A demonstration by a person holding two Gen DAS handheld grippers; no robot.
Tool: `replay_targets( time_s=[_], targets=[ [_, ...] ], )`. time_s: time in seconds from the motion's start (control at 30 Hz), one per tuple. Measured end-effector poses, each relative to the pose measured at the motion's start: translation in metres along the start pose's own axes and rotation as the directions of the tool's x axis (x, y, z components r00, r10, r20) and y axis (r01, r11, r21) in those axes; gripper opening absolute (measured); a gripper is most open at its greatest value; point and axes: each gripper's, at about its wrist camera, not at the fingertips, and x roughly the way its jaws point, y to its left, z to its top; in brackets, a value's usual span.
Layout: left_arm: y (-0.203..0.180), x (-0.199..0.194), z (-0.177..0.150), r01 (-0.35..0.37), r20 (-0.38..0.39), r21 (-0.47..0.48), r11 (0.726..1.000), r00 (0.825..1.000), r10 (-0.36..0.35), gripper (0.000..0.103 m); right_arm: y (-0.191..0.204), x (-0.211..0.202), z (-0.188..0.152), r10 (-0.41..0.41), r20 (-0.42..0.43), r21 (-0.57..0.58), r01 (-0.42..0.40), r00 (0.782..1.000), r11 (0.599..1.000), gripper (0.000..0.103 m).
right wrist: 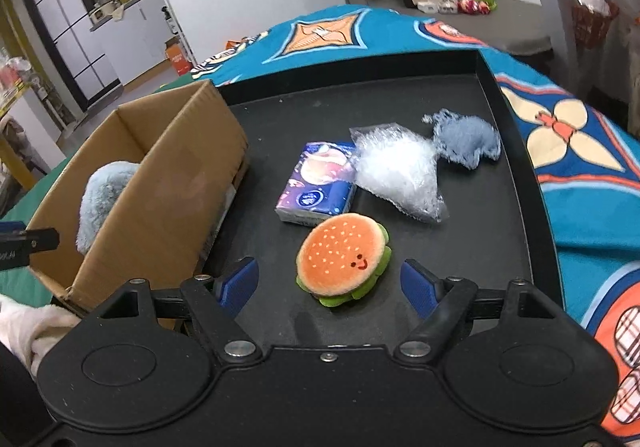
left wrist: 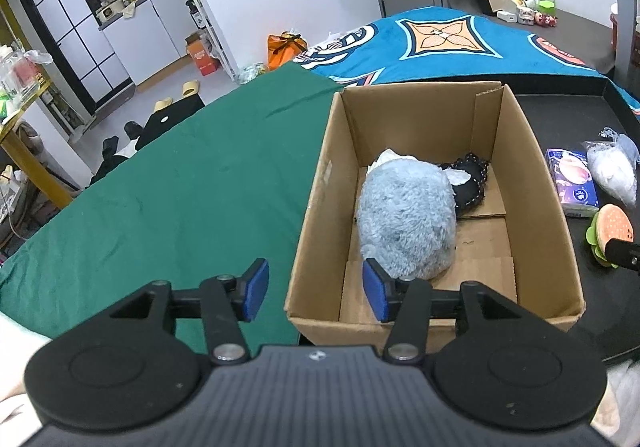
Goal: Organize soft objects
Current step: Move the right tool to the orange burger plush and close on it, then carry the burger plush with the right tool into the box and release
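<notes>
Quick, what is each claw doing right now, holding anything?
Left gripper: open, holding nothing, over the cardboard box's near corner.
Right gripper: open, empty, burger plush just ahead.

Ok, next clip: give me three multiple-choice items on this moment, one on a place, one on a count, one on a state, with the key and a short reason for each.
1. Where is the large fluffy blue plush?
A. inside the cardboard box
B. on the black tray
C. on the green cloth

2. How many loose items lie on the black tray beside the box?
A. two
B. four
C. six

3. How does the right gripper stand to the burger plush?
A. shut on it and lifting it
B. open, a pad on each side, neither touching
C. shut, off to one side

Key: 1 A, the plush sits between the box walls. 2 B, the burger plush, tissue pack, clear plastic bag and small blue fuzzy piece. 3 B, there is a gap between each blue pad and the burger.
</notes>
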Motion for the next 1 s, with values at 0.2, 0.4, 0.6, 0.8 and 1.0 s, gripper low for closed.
replay_targets(
  time_s=[0.2,0.4,0.6,0.8,1.0],
  targets=[
    [-0.005,0.002,0.0,-0.01,-0.001,0.016,1.0,1.0,0.01,0.051,0.003,0.007,0.0,-0.023,-0.008,-0.016,0.023,1.0,1.0,0.078],
    [-0.012,0.006,0.0,-0.031,-0.007,0.054,0.998,0.999,0.031,0.051,-0.004,0.014,0.0,-0.041,-0.028,0.001,0.041,0.999,0.999,0.077],
    [-0.015,0.007,0.0,-0.036,-0.007,0.066,0.997,0.999,0.037,0.051,-0.009,0.022,-0.001,-0.031,-0.034,0.004,0.031,0.999,1.0,0.057],
    [-0.01,0.006,0.002,-0.033,-0.014,0.035,0.999,0.999,0.033,0.051,-0.01,0.018,-0.002,-0.038,-0.027,0.001,0.038,0.999,0.999,0.039],
    [-0.008,0.005,0.001,-0.028,-0.009,0.024,0.999,1.0,0.028,0.051,-0.015,0.008,-0.001,-0.064,-0.015,0.017,0.064,0.998,0.998,0.039]
  ],
)
